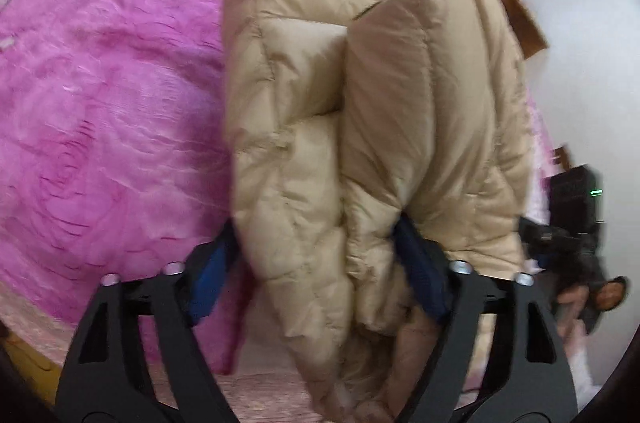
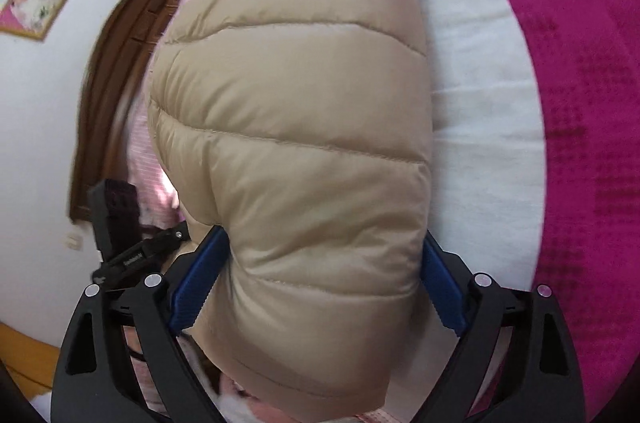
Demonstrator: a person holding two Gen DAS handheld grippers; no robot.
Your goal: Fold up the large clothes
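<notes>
I am working in a home bedroom: a bed spread with a pink rose-patterned blanket [image 1: 112, 95] and a white sheet [image 2: 480, 111] lies just beyond my tongs, with a dark wooden headboard [image 2: 116, 71] and a framed picture [image 2: 40, 1] on the white wall [image 2: 36, 127] off to the left of the right-hand pair.

I can read nothing for certain. A black clamp bracket [image 2: 138, 257] at the near left of my right wrist view bears small white lettering, too small and blurred for me to make out.
</notes>
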